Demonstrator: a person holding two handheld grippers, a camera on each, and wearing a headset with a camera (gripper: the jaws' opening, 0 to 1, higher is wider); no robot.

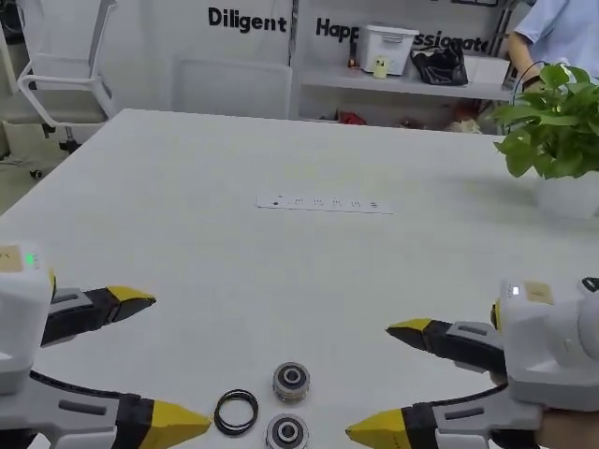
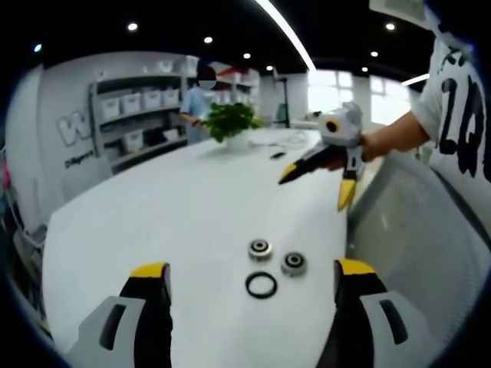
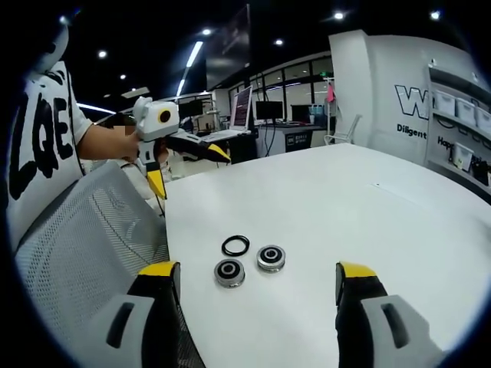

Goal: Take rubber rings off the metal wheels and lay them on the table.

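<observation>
Two small metal wheels (image 1: 291, 381) (image 1: 286, 432) stand close together near the front edge of the white table (image 1: 281, 271). A loose black rubber ring (image 1: 236, 412) lies flat just left of them. My left gripper (image 1: 168, 361) is open, left of the ring, with nothing between its fingers. My right gripper (image 1: 382, 379) is open to the right of the wheels, also holding nothing. In the left gripper view the ring (image 2: 261, 285) and wheels (image 2: 260, 248) (image 2: 293, 263) lie ahead of the open jaws. In the right gripper view the ring (image 3: 235, 245) lies beyond the wheels (image 3: 270, 257) (image 3: 229, 272).
A white power strip (image 1: 325, 203) lies mid-table. A potted plant (image 1: 557, 131) stands at the table's right edge. Behind the table are a white chair (image 1: 56, 75), shelves with boxes (image 1: 388, 47) and a person. A grey mesh chair back (image 3: 92, 230) is by the near edge.
</observation>
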